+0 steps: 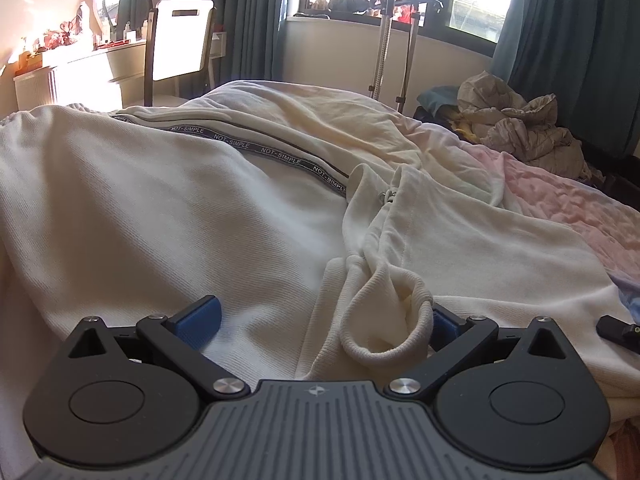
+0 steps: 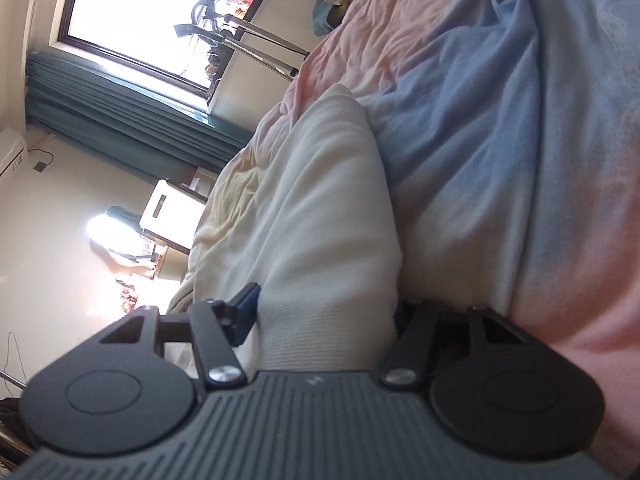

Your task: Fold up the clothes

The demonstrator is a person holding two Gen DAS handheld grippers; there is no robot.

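Observation:
A cream zip-up sweatshirt [image 1: 168, 208] with a black "NOT-SIMPLE" tape along its zipper lies spread on the bed. Its ribbed sleeve cuff [image 1: 384, 316] lies between the blue pads of my left gripper [image 1: 320, 320], which is open with the jaws wide apart and low over the fabric. In the right wrist view, rolled on its side, my right gripper [image 2: 324, 316] straddles a thick fold of the cream sweatshirt [image 2: 320, 208]; its left pad [image 2: 246, 312] stands clear of the cloth and the right pad is hidden behind it.
The bed has a pink and blue quilted cover [image 1: 560, 208], also seen in the right wrist view [image 2: 500, 140]. A heap of crumpled beige clothes [image 1: 516, 128] lies at the far right. A white chair [image 1: 180, 40], dresser and a metal stand [image 1: 384, 40] stand beyond the bed.

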